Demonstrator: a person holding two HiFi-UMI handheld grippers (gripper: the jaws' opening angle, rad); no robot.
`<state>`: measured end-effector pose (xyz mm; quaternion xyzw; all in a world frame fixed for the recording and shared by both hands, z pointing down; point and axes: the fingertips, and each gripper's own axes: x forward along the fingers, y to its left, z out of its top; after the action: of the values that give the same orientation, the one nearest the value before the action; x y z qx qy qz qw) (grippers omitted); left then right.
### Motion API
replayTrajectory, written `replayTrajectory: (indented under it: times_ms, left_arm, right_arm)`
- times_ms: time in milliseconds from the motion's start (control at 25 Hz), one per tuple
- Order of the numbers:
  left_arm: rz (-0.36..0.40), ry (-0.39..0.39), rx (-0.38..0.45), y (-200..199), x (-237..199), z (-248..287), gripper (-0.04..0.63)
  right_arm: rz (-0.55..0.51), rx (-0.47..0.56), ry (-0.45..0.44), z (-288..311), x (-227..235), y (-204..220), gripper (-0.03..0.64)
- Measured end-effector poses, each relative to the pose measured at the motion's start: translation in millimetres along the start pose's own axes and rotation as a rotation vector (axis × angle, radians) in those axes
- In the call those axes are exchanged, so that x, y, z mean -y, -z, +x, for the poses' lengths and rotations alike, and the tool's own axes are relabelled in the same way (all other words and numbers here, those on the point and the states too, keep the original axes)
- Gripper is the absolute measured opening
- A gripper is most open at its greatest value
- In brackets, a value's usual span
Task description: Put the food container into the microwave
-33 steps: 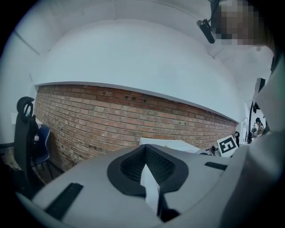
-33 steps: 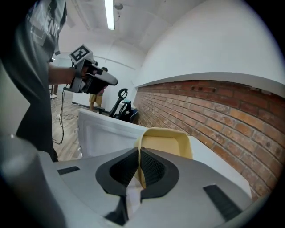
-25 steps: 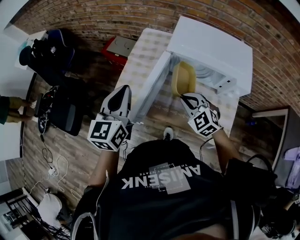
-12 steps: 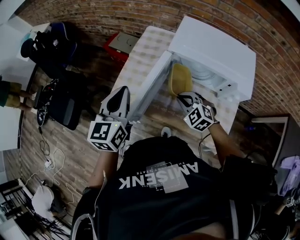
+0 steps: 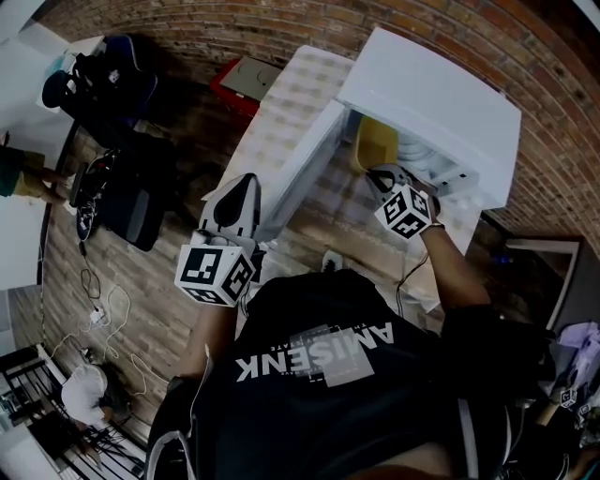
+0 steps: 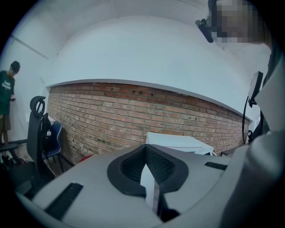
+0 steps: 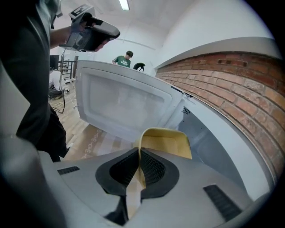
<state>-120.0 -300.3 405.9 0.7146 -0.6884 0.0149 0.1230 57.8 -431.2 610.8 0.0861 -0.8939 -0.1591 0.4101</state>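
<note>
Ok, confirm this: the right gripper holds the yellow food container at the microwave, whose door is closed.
Wrong on the door: it stands open, as the right gripper view shows. The right gripper does hold the yellow food container at the microwave.

Setting: indoor workroom or lab-style studio. Evidence: exposed brick wall (image 5: 187, 28) with plain white wall above it; wood-plank floor (image 5: 159, 309) with loose cables (image 5: 98, 305) trailing across it; office chair (image 6: 38, 133) beside dark bags; ceiling strip light (image 7: 124, 4); single white microwave (image 5: 441, 94) standing on a cloth-covered table (image 5: 291, 112); one person (image 7: 123, 59) standing in the background.
</note>
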Motion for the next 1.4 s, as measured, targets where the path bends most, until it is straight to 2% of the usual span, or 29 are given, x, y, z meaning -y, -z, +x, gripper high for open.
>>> replayTrajectory:
  times_ms: [400, 520, 680, 1400]
  left_arm:
    - [0.005, -0.065, 0.004, -5.9, -8.3, -8.0, 0.011]
    - [0.005, -0.077, 0.001, -5.9, -7.8, -7.5, 0.011]
    - [0.018, -0.074, -0.004, -5.8, -2.2, -5.3, 0.011]
    - [0.026, -0.071, -0.030, -3.1, 2.2, -5.1, 0.011]
  right_arm:
    - [0.008, -0.047, 0.041, 23.7, 40.5, 22.7, 0.046]
    - [-0.019, -0.076, 0.063, 29.4, 50.1, 31.0, 0.046]
    - [-0.078, -0.118, 0.086, 39.4, 57.6, 43.0, 0.046]
    - [-0.089, -0.268, 0.213, 65.5, 91.7, 76.4, 0.048]
